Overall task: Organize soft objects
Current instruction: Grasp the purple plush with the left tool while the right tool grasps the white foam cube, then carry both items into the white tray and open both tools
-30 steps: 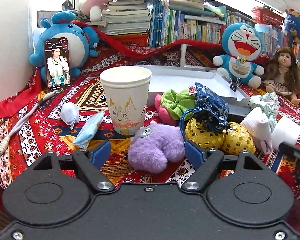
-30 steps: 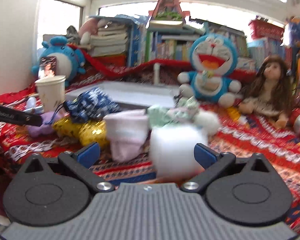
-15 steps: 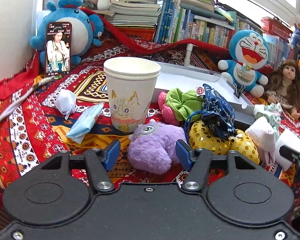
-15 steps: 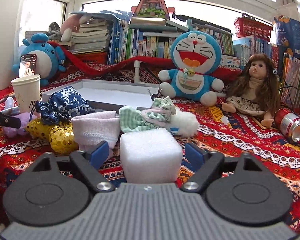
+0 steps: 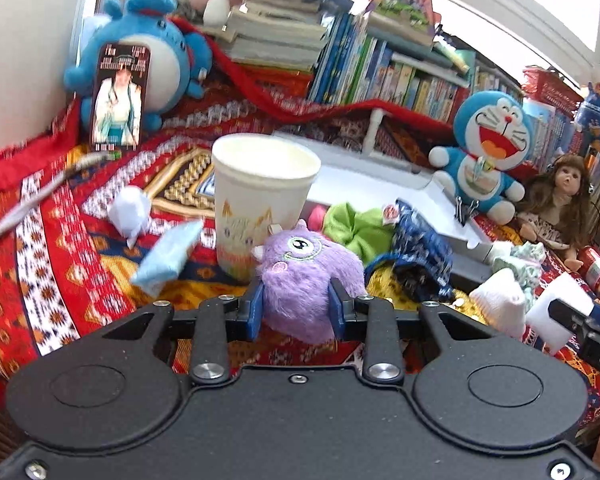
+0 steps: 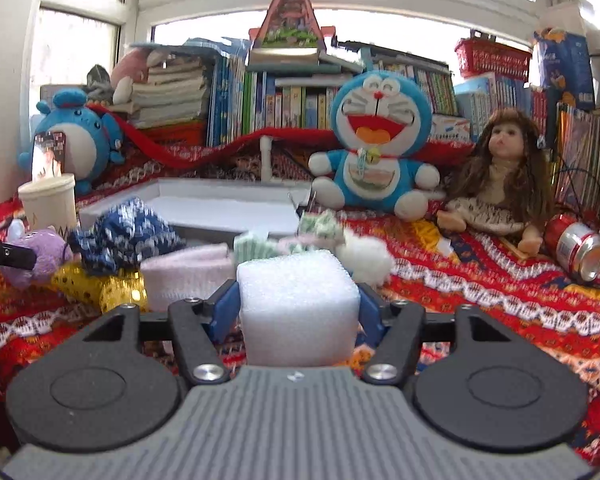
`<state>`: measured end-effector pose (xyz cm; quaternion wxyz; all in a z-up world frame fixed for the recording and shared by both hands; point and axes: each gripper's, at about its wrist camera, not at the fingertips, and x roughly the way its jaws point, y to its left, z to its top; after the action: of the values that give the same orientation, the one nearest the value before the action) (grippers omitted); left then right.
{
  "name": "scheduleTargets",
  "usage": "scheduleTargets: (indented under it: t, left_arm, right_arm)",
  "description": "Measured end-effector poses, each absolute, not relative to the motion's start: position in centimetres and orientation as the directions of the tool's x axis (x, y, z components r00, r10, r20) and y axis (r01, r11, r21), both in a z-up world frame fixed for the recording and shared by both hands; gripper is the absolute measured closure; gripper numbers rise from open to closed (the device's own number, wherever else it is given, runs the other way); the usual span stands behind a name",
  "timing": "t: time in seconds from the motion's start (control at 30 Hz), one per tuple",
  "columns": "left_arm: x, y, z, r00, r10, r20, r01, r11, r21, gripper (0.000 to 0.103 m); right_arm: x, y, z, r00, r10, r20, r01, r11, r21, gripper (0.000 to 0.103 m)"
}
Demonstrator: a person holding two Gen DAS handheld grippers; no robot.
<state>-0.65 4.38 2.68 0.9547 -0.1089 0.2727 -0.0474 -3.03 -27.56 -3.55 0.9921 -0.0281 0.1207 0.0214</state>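
A purple furry plush toy (image 5: pixel 304 268) lies in front of a paper cup (image 5: pixel 260 200) on the patterned red cloth. My left gripper (image 5: pixel 296 308) is closing on it, and both blue pads press into its fur. In the right wrist view a white foam cube (image 6: pixel 296 292) stands between the blue pads of my right gripper (image 6: pixel 298 314), whose jaws are closing and touch the cube's two sides. Behind both lies a shallow white tray (image 6: pixel 220 216). The same cube (image 5: pixel 548 320) shows at the right edge of the left wrist view.
Between the grippers lie a blue patterned pouch (image 5: pixel 416 248), a green scrunchie (image 5: pixel 356 228), gold sequinned pieces (image 6: pixel 100 284) and a pale sock (image 6: pixel 188 276). A Doraemon plush (image 6: pixel 376 140), a doll (image 6: pixel 504 176) and a tipped can (image 6: pixel 580 248) sit at the back right. Books line the window.
Both grippers have narrowed from wide open. The left pads now squeeze the purple plush, which has tipped up. The right pads have come in against the foam cube.
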Motion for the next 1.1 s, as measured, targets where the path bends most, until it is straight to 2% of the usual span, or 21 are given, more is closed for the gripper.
scheduleTargets:
  t: [0.37, 0.63, 0.87, 1.1]
  left_arm:
    - [-0.7, 4.1, 5.9, 0.867, -0.198, -0.457, 0.093, 0.966, -0.242, 0.072]
    - [3.4, 4.8, 10.6, 0.858, -0.272, -0.436, 0.158, 0.947, -0.280, 0.072]
    - [8.9, 4.9, 13.4, 0.826, -0.306, -0.474, 0.179, 0.939, -0.295, 0.072]
    - [15.5, 3.1, 13.3, 0.723, -0.349, -0.597, 0.186, 0.930, -0.318, 0.072]
  right_arm:
    - [-2.2, -27.6, -0.7, 0.979, 0.090, -0.185, -0.089, 0.996, 0.012, 0.037]
    - [0.8, -27.6, 2.8, 0.967, 0.175, -0.185, -0.161, 0.983, 0.090, 0.037]
    - [5.2, -27.2, 5.6, 0.939, 0.255, -0.229, -0.227, 0.964, 0.142, 0.037]
    - [10.5, -26.3, 7.0, 0.890, 0.310, -0.335, -0.266, 0.948, 0.173, 0.037]
